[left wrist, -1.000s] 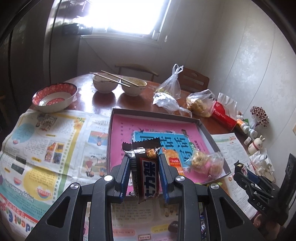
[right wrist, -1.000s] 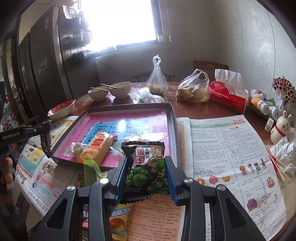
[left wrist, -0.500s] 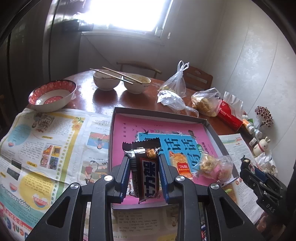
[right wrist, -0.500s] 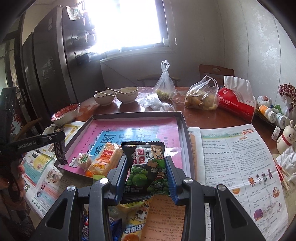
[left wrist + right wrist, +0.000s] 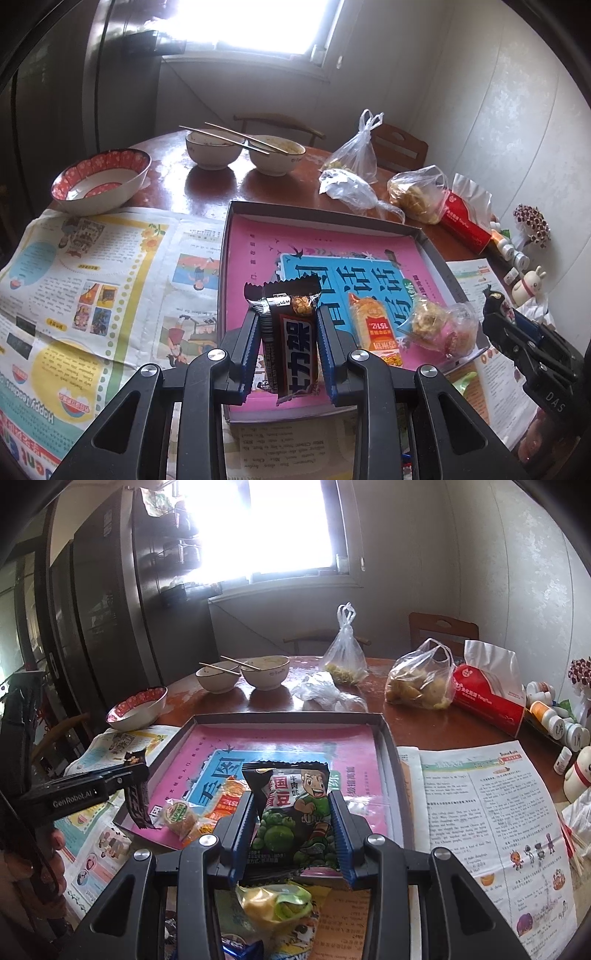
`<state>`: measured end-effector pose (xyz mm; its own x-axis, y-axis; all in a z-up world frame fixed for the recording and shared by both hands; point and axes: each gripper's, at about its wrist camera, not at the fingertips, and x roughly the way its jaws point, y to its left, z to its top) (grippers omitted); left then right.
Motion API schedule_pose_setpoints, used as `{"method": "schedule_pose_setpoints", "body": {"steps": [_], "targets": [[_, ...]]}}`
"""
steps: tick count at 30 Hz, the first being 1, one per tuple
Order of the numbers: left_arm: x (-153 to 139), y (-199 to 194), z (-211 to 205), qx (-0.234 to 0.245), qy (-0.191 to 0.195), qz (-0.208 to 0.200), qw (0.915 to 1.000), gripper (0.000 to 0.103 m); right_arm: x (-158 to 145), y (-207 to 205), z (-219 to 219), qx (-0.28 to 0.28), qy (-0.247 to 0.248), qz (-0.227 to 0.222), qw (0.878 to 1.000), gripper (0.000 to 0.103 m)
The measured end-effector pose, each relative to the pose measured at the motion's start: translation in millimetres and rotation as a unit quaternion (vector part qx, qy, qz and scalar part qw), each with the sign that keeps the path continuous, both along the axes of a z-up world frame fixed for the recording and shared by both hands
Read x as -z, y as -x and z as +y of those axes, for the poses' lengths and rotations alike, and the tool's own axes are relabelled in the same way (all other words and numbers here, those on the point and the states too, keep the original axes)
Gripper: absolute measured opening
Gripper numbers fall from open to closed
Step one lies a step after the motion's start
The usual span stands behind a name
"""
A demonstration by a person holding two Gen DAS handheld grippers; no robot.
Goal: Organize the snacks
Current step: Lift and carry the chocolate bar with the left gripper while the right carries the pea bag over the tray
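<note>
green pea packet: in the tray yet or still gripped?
Still gripped: the right gripper clamps the green pea packet above the tray's near edge.

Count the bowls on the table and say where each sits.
3. A red-patterned ceramic bowl sits at the far left by the newspaper; two white ceramic bowls stand side by side behind the tray, chopsticks laid across them. Others may be hidden.

Right gripper (image 5: 291, 827) grips pea packet (image 5: 295, 816)

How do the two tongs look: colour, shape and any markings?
Both the left tongs and the right tongs have black angular linkage arms with silver round bolts and blue ribbed pads. The left body reads "GenRoboAI" in white.
</note>
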<state>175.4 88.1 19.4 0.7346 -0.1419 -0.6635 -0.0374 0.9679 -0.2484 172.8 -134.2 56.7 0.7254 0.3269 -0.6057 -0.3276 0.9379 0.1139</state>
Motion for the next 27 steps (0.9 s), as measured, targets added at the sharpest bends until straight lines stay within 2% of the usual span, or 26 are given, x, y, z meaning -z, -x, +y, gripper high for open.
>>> {"method": "schedule_pose_setpoints", "body": {"steps": [27], "targets": [[17.9,-10.9,1.2,0.001,0.004,0.019,0.9998,0.03,20.8,-23.4,31.0,-0.034,0.014,0.027,0.999,0.04]]}}
